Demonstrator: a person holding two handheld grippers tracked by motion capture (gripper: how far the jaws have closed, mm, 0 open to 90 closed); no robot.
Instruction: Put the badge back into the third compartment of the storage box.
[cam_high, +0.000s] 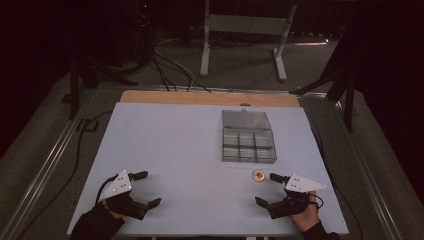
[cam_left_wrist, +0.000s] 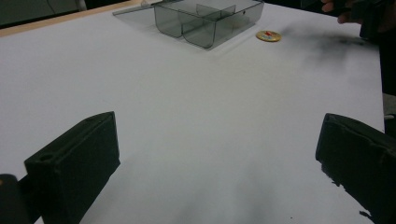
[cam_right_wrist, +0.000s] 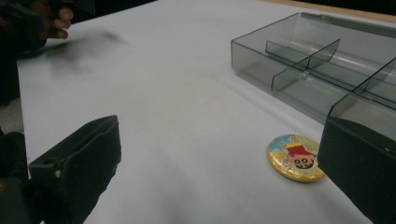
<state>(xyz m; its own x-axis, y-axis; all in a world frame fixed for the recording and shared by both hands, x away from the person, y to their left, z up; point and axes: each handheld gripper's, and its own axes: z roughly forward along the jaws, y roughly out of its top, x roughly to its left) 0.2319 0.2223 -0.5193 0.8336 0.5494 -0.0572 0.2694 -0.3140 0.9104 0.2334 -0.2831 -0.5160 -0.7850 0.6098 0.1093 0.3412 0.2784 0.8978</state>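
Nothing done yet: badge (cam_right_wrist: 296, 157) lies flat on table (cam_high: 165, 150), just in front of the compartment box (cam_high: 248, 136), outside it; your right gripper (cam_high: 266, 190) sits beside badge, jaws wide, empty; left gripper (cam_high: 148, 189) well left of box, wide too; plenty of bare room btwn; pick + drop remain.

The white tabletop (cam_high: 170, 150) carries a clear grey compartment box (cam_high: 248, 136) with its lid open, toward the far right, and a round yellow cartoon badge (cam_high: 258, 175) lying flat just beside the box's near edge.
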